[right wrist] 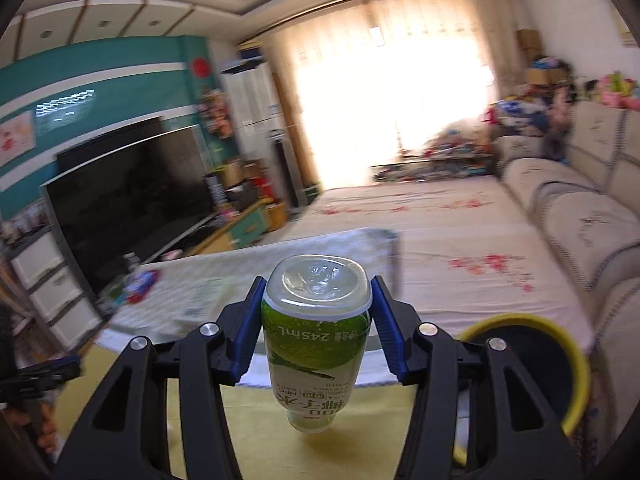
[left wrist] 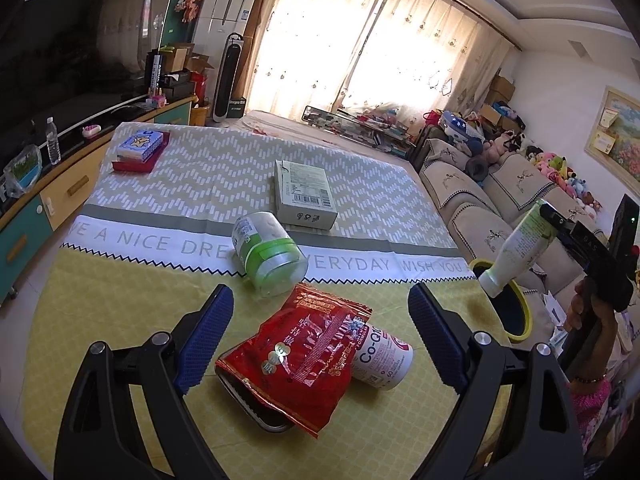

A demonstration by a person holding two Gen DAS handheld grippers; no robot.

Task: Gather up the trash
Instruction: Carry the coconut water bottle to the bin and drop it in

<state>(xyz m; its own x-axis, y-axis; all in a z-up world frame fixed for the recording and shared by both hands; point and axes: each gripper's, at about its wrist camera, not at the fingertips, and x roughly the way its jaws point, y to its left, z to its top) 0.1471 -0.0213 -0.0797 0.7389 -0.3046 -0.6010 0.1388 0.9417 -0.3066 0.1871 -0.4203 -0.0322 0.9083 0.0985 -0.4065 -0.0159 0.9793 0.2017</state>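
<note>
My left gripper (left wrist: pixel 320 312) is open above a red snack bag (left wrist: pixel 298 364) that lies on the table, partly over a white Co-Q10 bottle (left wrist: pixel 384 360) and a dark flat item (left wrist: pixel 248 404). A green-lidded jar (left wrist: pixel 268 254) lies on its side beyond it. My right gripper (right wrist: pixel 316 320) is shut on a green-labelled 245 mL drink bottle (right wrist: pixel 314 344), held neck down. In the left wrist view this bottle (left wrist: pixel 516 252) hangs over a yellow-rimmed bin (left wrist: pixel 508 304) at the table's right edge. The bin also shows in the right wrist view (right wrist: pixel 576 376).
A pale cardboard box (left wrist: pixel 304 194) lies mid-table. A blue tissue pack sits on a red tray (left wrist: pixel 138 150) at the far left corner. A TV (left wrist: pixel 76 48) and cabinet stand to the left. A sofa (left wrist: pixel 500 196) runs along the right.
</note>
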